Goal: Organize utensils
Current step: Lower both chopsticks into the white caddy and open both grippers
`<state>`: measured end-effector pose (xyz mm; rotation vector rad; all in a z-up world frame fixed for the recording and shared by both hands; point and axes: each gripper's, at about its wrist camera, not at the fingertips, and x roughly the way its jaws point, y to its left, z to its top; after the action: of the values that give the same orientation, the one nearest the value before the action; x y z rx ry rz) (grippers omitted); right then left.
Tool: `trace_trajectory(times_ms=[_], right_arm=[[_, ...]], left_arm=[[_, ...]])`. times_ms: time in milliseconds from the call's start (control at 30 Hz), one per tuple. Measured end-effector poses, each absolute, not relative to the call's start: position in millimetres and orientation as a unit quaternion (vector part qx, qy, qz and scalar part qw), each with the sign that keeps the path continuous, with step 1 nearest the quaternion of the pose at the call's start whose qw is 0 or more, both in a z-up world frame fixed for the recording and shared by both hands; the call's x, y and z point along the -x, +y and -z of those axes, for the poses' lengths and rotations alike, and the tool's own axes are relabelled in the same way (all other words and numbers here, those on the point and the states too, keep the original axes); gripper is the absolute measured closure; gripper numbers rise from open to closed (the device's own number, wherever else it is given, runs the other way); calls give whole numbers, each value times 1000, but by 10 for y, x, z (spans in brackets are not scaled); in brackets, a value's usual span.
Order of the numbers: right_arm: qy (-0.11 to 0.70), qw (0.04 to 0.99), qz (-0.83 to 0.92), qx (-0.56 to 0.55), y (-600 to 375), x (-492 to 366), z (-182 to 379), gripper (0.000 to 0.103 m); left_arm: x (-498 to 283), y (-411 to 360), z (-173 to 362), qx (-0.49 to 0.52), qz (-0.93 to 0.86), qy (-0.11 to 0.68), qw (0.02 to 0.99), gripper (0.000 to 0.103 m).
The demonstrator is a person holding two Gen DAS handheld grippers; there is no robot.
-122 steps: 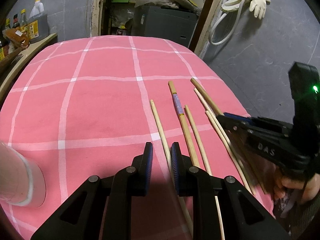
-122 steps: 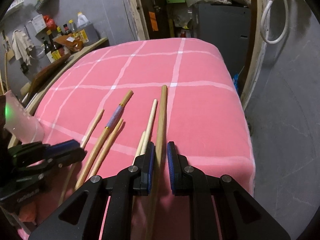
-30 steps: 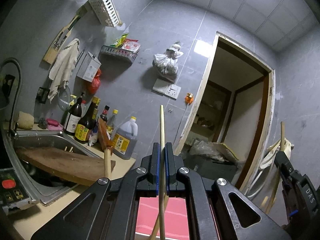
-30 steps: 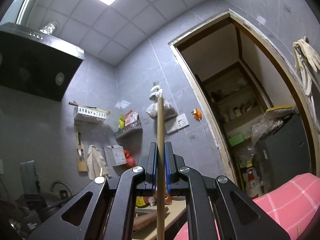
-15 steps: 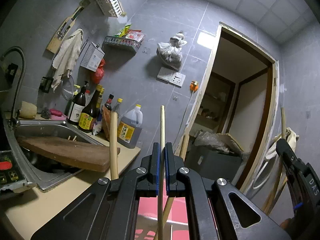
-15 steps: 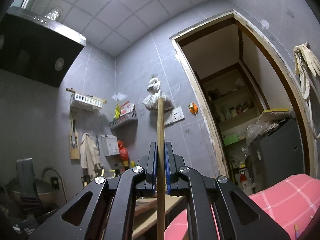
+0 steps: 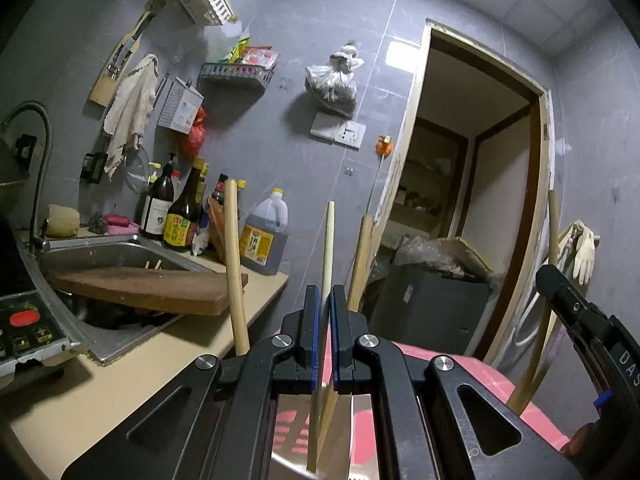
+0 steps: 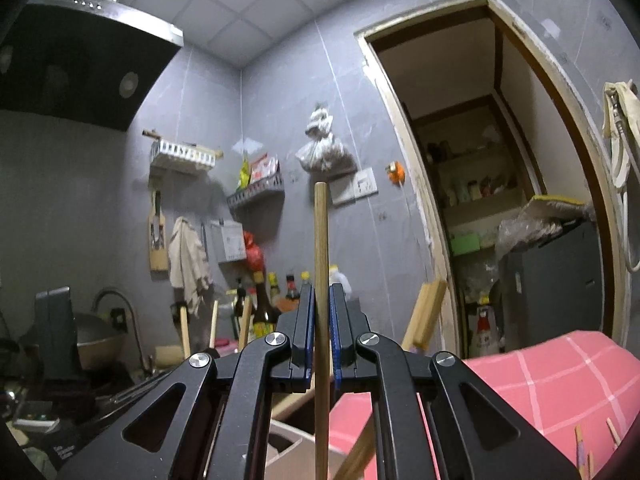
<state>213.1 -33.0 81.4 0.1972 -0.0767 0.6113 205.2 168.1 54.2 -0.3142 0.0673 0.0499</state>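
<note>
My left gripper (image 7: 325, 300) is shut on a pale wooden chopstick (image 7: 327, 248) held upright, its lower end inside a shiny metal holder (image 7: 288, 432) right under the gripper. Two more chopsticks (image 7: 234, 264) stand in that holder beside it. My right gripper (image 8: 319, 300) is shut on a darker wooden chopstick (image 8: 320, 240), also upright, above the rim of a pale cup (image 8: 288, 436). The right gripper shows at the right edge of the left wrist view (image 7: 560, 280).
The pink checked tablecloth (image 8: 540, 384) lies to the right, with chopstick ends (image 8: 580, 444) on it. A sink (image 7: 100, 256) with a wooden board (image 7: 140, 288), sauce bottles (image 7: 180, 216) and a counter (image 7: 100, 384) stand left. A doorway (image 7: 472, 208) is behind.
Both grippers have tilted slightly downward, so more of the counter, holder and tablecloth shows. Both still hold their chopsticks upright. Four seconds ago both were down at the table picking chopsticks.
</note>
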Motion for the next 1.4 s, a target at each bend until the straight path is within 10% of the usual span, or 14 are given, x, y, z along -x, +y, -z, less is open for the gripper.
trace_trajectory(times_ms=[567,1400], right_arm=[[35,947,-310,-73,-382,-2051,-688,94],[-27,972,-228,-58,-1075,-1650,-988,19]], left_arm=[[-1993,1617,-388,159,-4,100,982,98],[-1563,1135,-850,110,-1,81,991,31]])
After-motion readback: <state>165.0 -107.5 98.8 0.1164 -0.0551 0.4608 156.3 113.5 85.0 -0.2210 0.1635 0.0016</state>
